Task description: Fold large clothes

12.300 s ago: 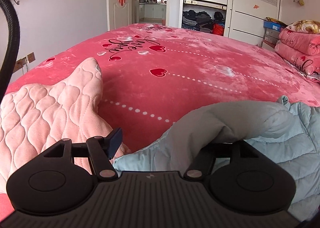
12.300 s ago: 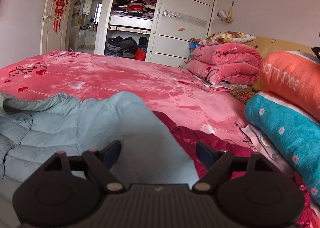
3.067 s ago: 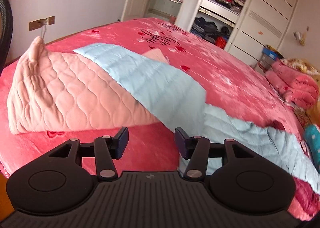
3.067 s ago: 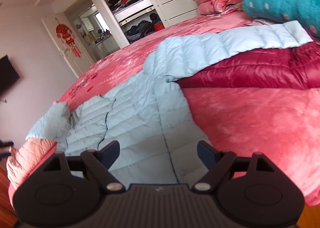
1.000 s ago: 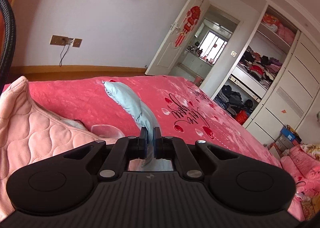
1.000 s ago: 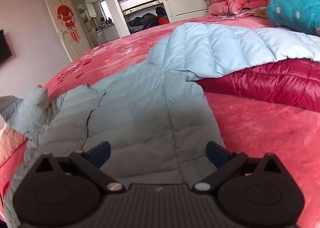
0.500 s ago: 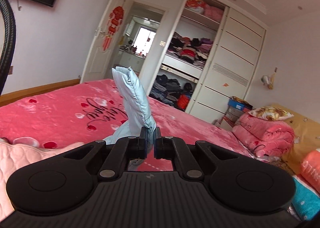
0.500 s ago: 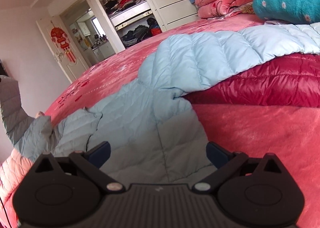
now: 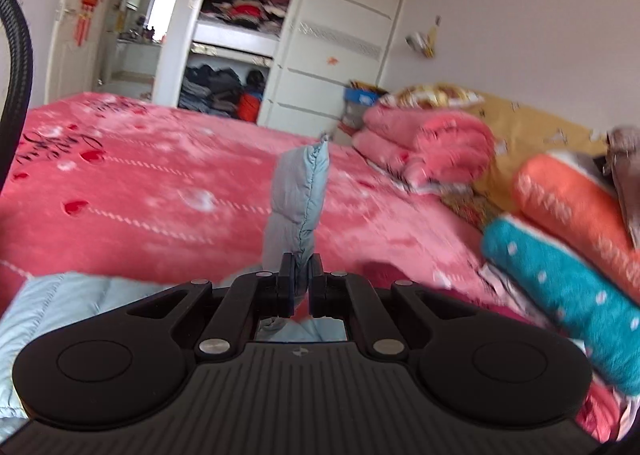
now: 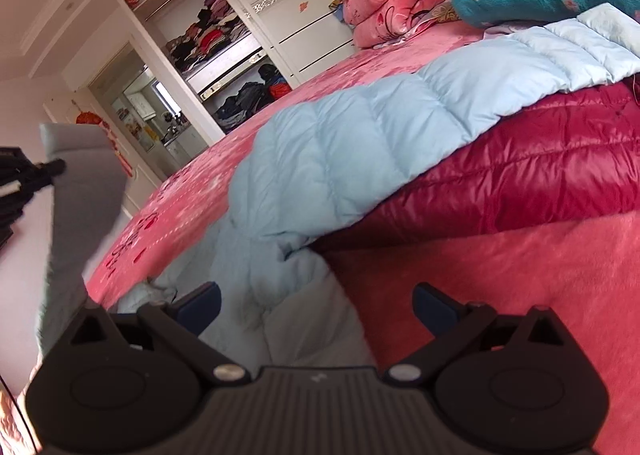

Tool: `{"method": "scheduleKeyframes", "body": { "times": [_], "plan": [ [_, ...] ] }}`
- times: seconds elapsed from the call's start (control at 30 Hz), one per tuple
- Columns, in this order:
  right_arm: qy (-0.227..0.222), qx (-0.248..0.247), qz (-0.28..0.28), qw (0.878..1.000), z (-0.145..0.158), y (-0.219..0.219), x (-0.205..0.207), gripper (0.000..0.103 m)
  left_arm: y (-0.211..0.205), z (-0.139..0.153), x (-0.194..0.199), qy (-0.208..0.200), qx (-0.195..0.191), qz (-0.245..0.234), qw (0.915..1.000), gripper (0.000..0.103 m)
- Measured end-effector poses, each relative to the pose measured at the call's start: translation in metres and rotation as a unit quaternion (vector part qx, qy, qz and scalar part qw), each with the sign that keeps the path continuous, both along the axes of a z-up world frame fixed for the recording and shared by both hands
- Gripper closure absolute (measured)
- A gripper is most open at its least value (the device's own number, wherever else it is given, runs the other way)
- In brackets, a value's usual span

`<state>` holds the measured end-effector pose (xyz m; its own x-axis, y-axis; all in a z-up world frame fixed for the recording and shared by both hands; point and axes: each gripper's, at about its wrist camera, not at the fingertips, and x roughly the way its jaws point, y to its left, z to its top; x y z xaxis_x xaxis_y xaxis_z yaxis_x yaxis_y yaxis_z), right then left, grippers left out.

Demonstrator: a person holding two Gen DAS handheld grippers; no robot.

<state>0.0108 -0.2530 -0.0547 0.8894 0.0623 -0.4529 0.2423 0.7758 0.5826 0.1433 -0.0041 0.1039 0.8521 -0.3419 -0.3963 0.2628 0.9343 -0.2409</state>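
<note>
A light blue quilted jacket (image 10: pixel 352 143) lies spread across the pink bed (image 10: pixel 520 275), one sleeve reaching right over a dark red puffer jacket (image 10: pixel 540 175). My left gripper (image 9: pixel 301 283) is shut on the jacket's other sleeve (image 9: pixel 298 199), whose cuff stands up above the jaws. That lifted sleeve (image 10: pixel 80 191) shows at the left of the right wrist view, with the left gripper's tip beside it. My right gripper (image 10: pixel 316 305) stands open low over the jacket's body, nothing between its fingers (image 10: pixel 200 305).
Folded blankets, pink (image 9: pixel 428 143), orange (image 9: pixel 576 207) and teal (image 9: pixel 560 295), are stacked along the headboard side. An open wardrobe (image 9: pixel 240 55) and a doorway stand beyond the bed. A pink quilted garment shows at the lower left edge of the right wrist view.
My left gripper has swung to the right across the bed, carrying the blue sleeve with it; its view now faces the blankets. The right gripper rolled and shifted a little over the jacket.
</note>
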Motion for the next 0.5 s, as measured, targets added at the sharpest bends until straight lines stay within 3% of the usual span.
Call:
{"method": "scheduleKeyframes", "body": {
  "times": [0.27, 0.47, 0.5],
  "plan": [
    [-0.013, 0.035, -0.017, 0.999, -0.003, -0.024, 0.003, 0.002, -0.041, -0.072, -0.012, 0.052, 0.054, -0.025, 0.9969, 0.098],
    [-0.018, 0.041, -0.012, 0.999, -0.002, -0.028, 0.009, 0.001, -0.029, -0.084, -0.043, 0.057, 0.063, -0.033, 0.9958, 0.076],
    [-0.019, 0.041, -0.011, 0.999, -0.002, -0.028, 0.010, 0.001, -0.024, -0.082, -0.047, 0.054, 0.067, -0.032, 0.9958, 0.065]
  ]
}}
